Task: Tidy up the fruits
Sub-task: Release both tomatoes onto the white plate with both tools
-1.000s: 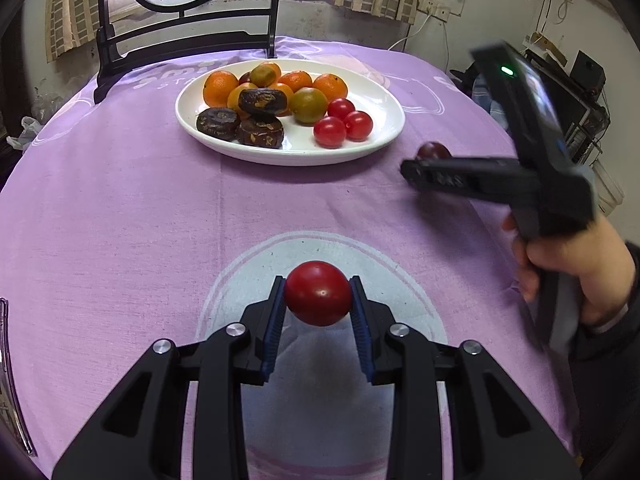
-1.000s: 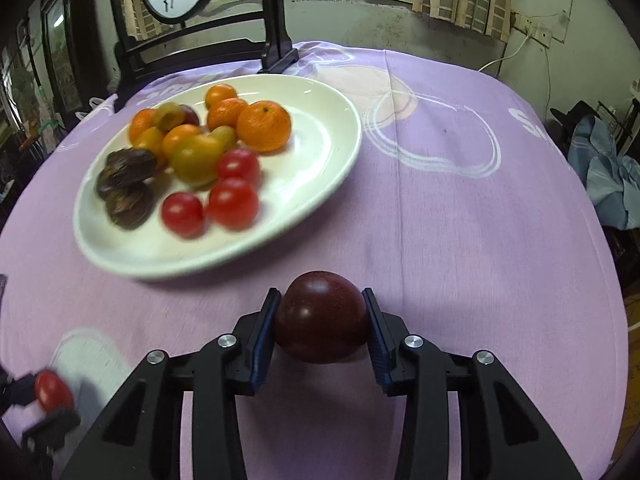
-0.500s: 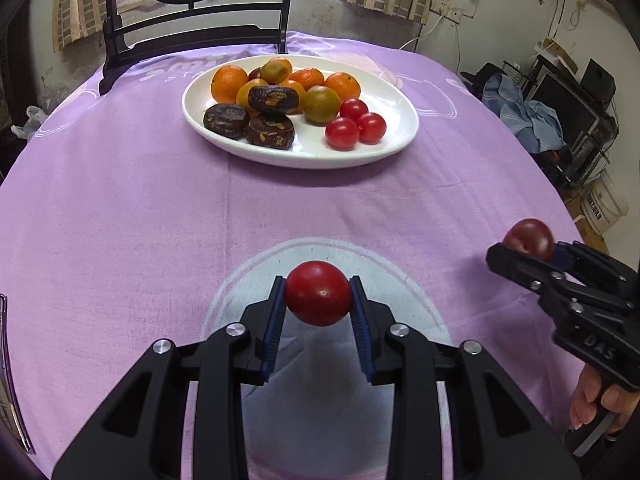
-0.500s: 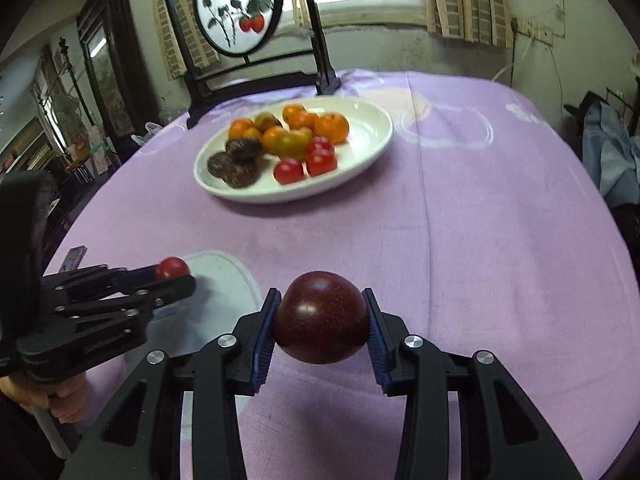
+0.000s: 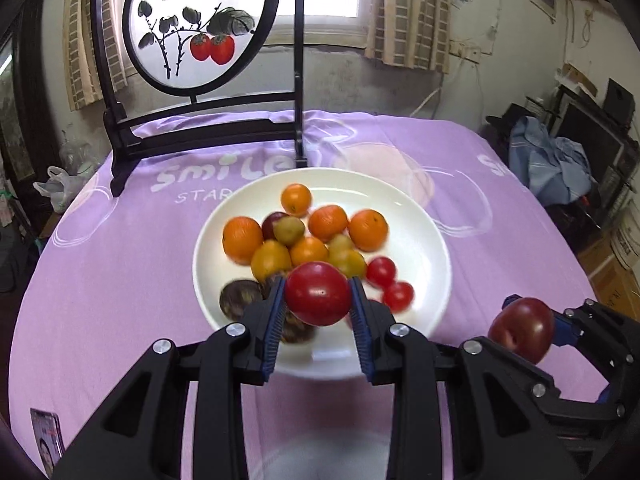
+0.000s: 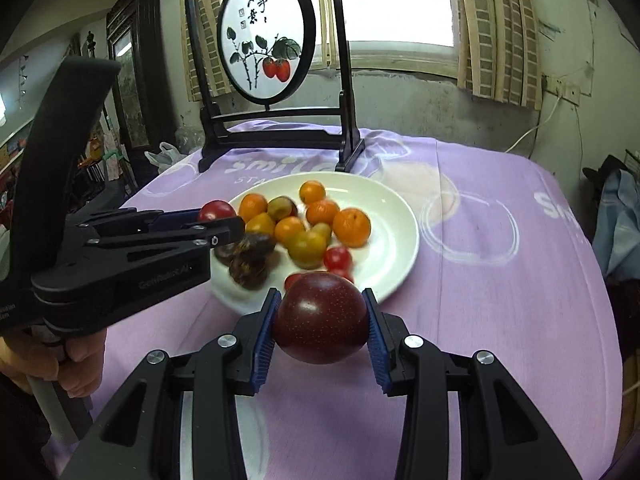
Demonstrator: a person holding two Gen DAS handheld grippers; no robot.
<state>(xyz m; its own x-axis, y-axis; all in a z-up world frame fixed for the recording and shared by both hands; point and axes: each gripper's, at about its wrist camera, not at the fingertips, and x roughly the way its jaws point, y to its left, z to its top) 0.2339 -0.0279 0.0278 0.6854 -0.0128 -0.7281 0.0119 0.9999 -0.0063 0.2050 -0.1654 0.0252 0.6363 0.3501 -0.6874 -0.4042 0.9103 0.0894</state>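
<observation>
Left wrist view: we see the purple surface (image 5: 120, 280), then the white plate (image 5: 424, 248) of fruit; our left tool (image 5: 319, 300) grips a red tomato (image 5: 318, 298) above its near rim, our right tool (image 6: 320, 320) clamps a dark plum (image 6: 320, 318) just short of it.

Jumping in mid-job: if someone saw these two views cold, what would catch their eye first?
First, the fruit held in the foreground: a red tomato pinched in the left gripper over the near edge of the white plate, and a dark plum clamped in the right gripper just short of it. Then the plate's heap of oranges mid-table, and the round painted screen behind.
</observation>
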